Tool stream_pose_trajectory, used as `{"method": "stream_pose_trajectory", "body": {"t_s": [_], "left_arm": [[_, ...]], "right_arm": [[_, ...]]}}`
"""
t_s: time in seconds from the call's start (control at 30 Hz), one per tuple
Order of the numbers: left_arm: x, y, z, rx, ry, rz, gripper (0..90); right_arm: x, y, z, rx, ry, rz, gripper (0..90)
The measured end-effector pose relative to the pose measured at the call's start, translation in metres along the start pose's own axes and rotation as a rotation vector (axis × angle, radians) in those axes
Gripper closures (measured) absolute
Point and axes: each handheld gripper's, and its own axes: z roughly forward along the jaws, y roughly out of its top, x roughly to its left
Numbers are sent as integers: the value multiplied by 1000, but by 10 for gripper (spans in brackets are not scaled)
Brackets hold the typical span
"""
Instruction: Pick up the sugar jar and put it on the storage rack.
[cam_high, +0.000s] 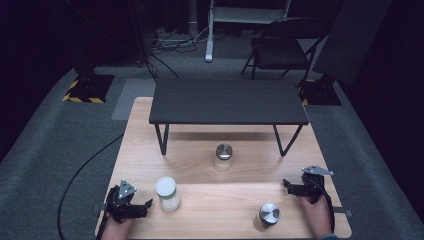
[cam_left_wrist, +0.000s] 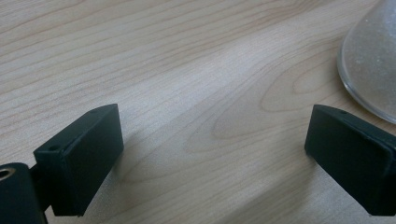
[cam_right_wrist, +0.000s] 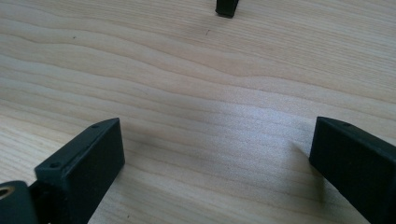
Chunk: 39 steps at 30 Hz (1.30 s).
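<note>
Pale wood-grain boards make up the tabletop (cam_high: 225, 200), which sits on grey carpet in a dark room. Near its front left corner, the left gripper (cam_high: 146, 204) rests low with its jaws spread wide and nothing between them. Just beside it stands a clear glass jar with a white lid and white contents (cam_high: 167, 193); in the left gripper view the jar's rounded glass wall (cam_left_wrist: 371, 60) bulges just beyond one jaw. A sideways drift of that jaw would likely nudge the jar and slide or tip it.

Close to the front edge toward the right corner stands a squat jar with a brushed metal lid (cam_high: 269, 214). The right gripper (cam_high: 286, 184), near the right edge, is likewise wide open and empty over bare wood; a reach across could clip that lid.

Farther in, near the centre, a small glass jar with a metal cap (cam_high: 223, 157) stands before a black metal-legged shelf (cam_high: 227, 102), whose leg could snag a trailing cable.
</note>
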Motion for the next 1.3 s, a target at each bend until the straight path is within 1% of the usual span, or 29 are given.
{"method": "stream_pose_trajectory", "body": {"t_s": [0.27,0.87,0.97,1.03,1.13,1.3], "left_arm": [[0,0,-1,2,-3,6,39],[0,0,-1,4,-1,3,39],[1,-1,-2,-1,1,-1,53],[2,-2,-2,-5,-5,0,56],[6,-4,-4,-25,-28,-16,59],[2,-3,-15,-79,-28,20,58]], "right_arm": [[0,0,0,0,0,0,28],[-1,0,0,-1,1,-1,28],[-1,0,0,-1,1,-1,28],[-1,0,0,-1,1,-1,29],[-1,0,0,-1,1,-1,28],[-1,0,0,-1,1,-2,29]]}}
